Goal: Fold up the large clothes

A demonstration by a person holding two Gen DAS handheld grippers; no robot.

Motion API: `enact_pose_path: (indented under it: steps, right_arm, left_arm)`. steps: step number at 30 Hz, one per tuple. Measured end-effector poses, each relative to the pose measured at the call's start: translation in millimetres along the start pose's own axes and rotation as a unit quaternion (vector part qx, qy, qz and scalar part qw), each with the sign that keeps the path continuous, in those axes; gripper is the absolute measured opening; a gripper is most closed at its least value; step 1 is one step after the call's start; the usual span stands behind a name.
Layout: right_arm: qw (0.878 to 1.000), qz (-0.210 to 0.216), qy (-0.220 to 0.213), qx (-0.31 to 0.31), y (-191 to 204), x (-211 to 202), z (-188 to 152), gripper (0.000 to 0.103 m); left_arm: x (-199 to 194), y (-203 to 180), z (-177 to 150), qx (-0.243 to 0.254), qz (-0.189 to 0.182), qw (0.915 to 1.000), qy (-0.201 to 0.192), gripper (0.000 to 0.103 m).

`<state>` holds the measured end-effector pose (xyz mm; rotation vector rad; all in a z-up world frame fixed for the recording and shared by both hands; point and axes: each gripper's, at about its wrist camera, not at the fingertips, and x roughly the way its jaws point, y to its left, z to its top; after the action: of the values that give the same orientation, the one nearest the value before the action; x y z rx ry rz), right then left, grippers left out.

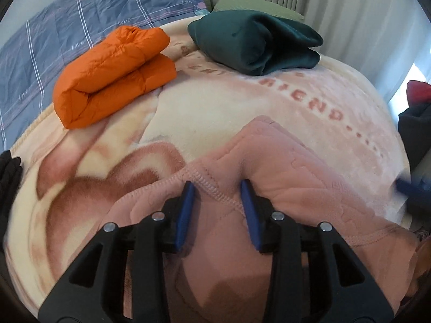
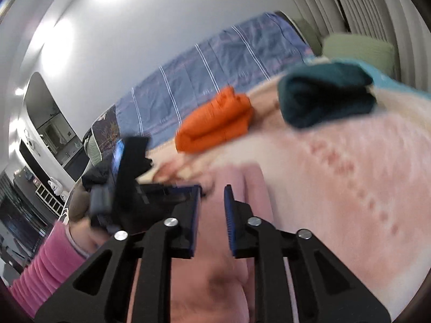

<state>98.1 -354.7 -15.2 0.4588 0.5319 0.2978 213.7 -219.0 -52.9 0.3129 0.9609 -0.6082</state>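
Note:
A pink quilted garment [image 1: 296, 167] lies bunched on the cream and pink blanket [image 1: 215, 107] at the near edge of the bed. My left gripper [image 1: 217, 185] hangs just over it, open, its blue pads astride a stitched seam without pressing it. The right gripper [image 2: 213, 188] stands over the same pink garment [image 2: 253, 177]; its pads keep a narrow gap and its view is blurred. It shows as a blue blur [image 1: 412, 188] at the right edge of the left wrist view. The left gripper [image 2: 126, 167] shows in the right wrist view, held by a hand in a pink sleeve [image 2: 45, 269].
A folded orange jacket [image 1: 115, 78] and a folded dark teal garment [image 1: 256, 40] lie at the back of the blanket. Beyond them are a blue checked quilt [image 1: 67, 27], a green pillow [image 1: 242, 2] and curtains. Dark clothes [image 1: 414, 123] sit off the bed's right side.

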Motion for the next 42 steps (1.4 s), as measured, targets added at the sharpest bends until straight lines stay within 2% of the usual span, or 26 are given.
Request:
enact_pose_path:
  steps: [2,5,6,7,8,11,16,19,21,22,23,26,28,29,32,35,37,39,42]
  right_arm:
    - [1.000,0.010,0.015,-0.009,4,14,15,0.015]
    - [0.997,0.015,0.078,0.016,-4,57,23,0.011]
    - [0.994,-0.002,0.109,0.015,-8,75,18,0.011]
    - [0.987,-0.043,0.152,0.008,-15,100,7,0.007]
    - [0.985,-0.056,0.160,0.010,-24,113,-4,0.007]
    - [0.987,-0.034,0.147,0.047,-42,111,-15,0.007]
    - [0.988,-0.050,0.143,0.023,-32,108,-16,0.007]
    - [0.989,-0.062,0.135,0.002,-26,104,-15,0.008]
    - [0.988,-0.084,0.131,-0.018,-25,104,-15,0.013]
    - [0.987,-0.093,0.129,-0.021,-25,103,-15,0.022]
    - [0.987,-0.096,0.130,-0.015,-29,103,-15,0.026]
    - [0.988,-0.075,0.137,0.019,-42,103,-14,0.029]
    - [0.987,-0.088,0.131,0.007,-35,101,-15,0.030]
    - [0.987,-0.099,0.127,-0.007,-30,99,-15,0.030]
    - [0.984,-0.128,0.120,-0.041,-17,99,-16,0.030]
    - [0.984,-0.127,0.121,-0.038,-19,100,-16,0.030]
    - [0.984,-0.127,0.121,-0.034,-21,100,-16,0.031]
    - [0.984,-0.129,0.120,-0.035,-20,99,-17,0.032]
    - [0.983,-0.139,0.117,-0.040,-17,98,-17,0.032]
  left_arm:
    - [1,-4,2,0.008,0.010,0.9999,0.004,0.039]
    - [2,-4,2,0.013,0.016,0.9998,0.004,0.039]
    - [2,-3,2,0.011,0.014,0.9998,0.003,0.039]
    - [1,-2,1,0.009,0.012,0.9999,0.001,0.039]
    - [0,-1,0,0.006,0.011,0.9999,-0.002,0.039]
    - [6,1,-1,-0.005,0.021,0.9998,0.003,0.039]
    - [2,-2,0,-0.003,0.020,0.9998,-0.004,0.040]
    - [-12,0,-5,-0.010,0.026,0.9991,-0.031,0.040]
    - [-34,6,-11,-0.025,0.039,0.9972,-0.058,0.040]
    - [-52,9,-18,-0.037,0.044,0.9954,-0.076,0.045]
    - [-67,10,-25,-0.041,0.041,0.9943,-0.090,0.048]
    - [-122,0,-63,-0.021,0.025,0.9910,-0.130,0.056]
    - [-158,-16,-100,0.005,0.017,0.9882,-0.152,0.065]
    - [-171,-24,-115,0.015,0.020,0.9875,-0.155,0.066]
    - [-194,-55,-167,0.048,0.043,0.9868,-0.149,0.070]
    - [-185,-79,-203,0.071,0.058,0.9893,-0.114,0.071]
    - [-169,-93,-218,0.084,0.065,0.9901,-0.092,0.072]
    - [-151,-99,-223,0.077,0.062,0.9924,-0.074,0.072]
    - [-124,-100,-220,0.052,0.110,0.9902,-0.070,0.075]
